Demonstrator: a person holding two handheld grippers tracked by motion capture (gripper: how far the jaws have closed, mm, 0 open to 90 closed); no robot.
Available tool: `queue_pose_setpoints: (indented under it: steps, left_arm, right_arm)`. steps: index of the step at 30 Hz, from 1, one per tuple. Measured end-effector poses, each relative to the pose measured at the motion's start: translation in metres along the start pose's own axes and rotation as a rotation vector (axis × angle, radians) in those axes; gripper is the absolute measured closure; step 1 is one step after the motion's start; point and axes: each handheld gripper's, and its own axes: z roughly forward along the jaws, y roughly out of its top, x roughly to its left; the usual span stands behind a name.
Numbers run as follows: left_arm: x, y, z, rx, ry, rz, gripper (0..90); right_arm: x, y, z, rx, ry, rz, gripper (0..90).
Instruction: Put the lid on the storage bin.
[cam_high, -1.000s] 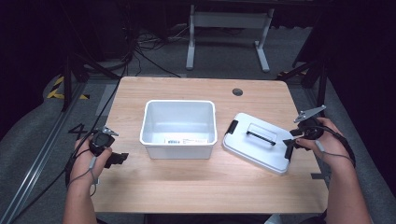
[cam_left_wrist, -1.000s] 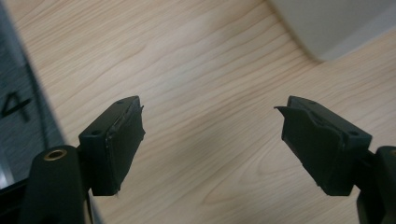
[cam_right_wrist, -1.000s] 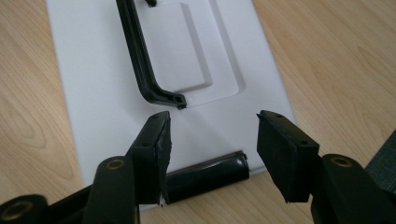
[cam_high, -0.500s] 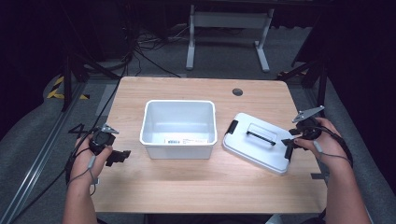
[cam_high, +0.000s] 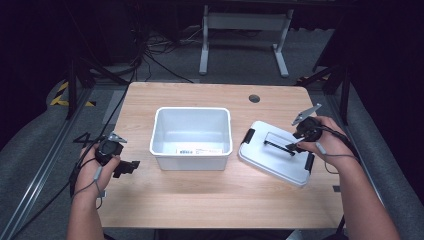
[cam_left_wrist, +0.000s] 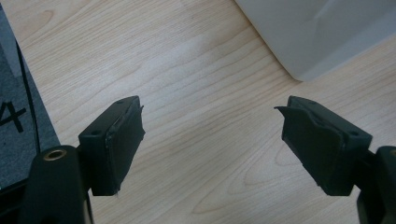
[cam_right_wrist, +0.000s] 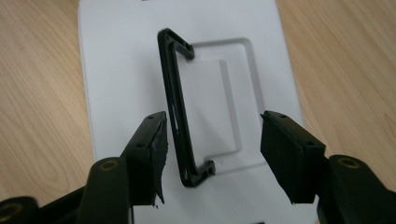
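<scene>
A white open bin (cam_high: 191, 136) stands in the middle of the wooden table (cam_high: 210, 200). Its white lid (cam_high: 272, 155) lies flat to the right of it, with a black handle (cam_high: 280, 145) raised on top. My right gripper (cam_high: 296, 145) hovers open over that lid; in the right gripper view the handle (cam_right_wrist: 177, 112) runs between the jaws, close to the left one, and the lid (cam_right_wrist: 116, 79) lies beneath. My left gripper (cam_high: 127, 167) is open near the table's left edge, over bare wood. The bin's corner (cam_left_wrist: 322, 32) appears at the upper right of the left gripper view.
A round cable hole (cam_high: 254, 98) sits at the table's far edge. Black clips (cam_high: 248, 136) are on the lid's ends. Dark floor with cables and a metal frame (cam_high: 245, 30) lies beyond the table. A grey floor mat (cam_left_wrist: 18, 116) borders the table on the left.
The right gripper has shifted slightly inward over the lid's handle. The left hand has barely moved.
</scene>
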Motion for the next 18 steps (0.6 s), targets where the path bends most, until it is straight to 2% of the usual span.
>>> queue_pose_setpoints:
  steps: [5,8,11,12,13,15,16,18]
  left_arm:
    - [0.001,0.0,0.0,0.0,-0.003,0.004,21.2]
    - [0.001,0.0,0.001,0.0,-0.003,0.007,21.2]
    - [0.002,0.0,0.001,-0.002,-0.001,-0.001,21.2]
    - [0.002,0.0,0.001,0.001,-0.002,-0.001,21.2]
    - [0.002,0.0,0.001,-0.002,-0.001,-0.004,21.2]
    - [0.002,0.0,0.001,-0.003,-0.001,-0.003,21.2]
    - [0.002,-0.001,0.001,-0.001,-0.001,-0.006,21.2]
    - [0.002,-0.001,0.002,0.001,-0.003,-0.008,21.2]
  right_arm:
    - [0.006,0.019,0.017,0.05,0.022,-0.036,41.6]
    - [0.008,0.025,0.024,0.072,0.028,-0.049,42.8]
    - [0.012,0.032,0.041,0.151,0.04,-0.071,48.8]
    - [0.012,0.032,0.041,0.151,0.04,-0.071,48.8]
    - [0.013,0.034,0.048,0.187,0.039,-0.083,54.1]
    - [0.014,0.036,0.053,0.22,0.035,-0.097,62.3]
    - [0.014,0.036,0.053,0.22,0.035,-0.097,62.3]
    - [0.014,0.037,0.055,0.257,0.03,-0.12,72.1]
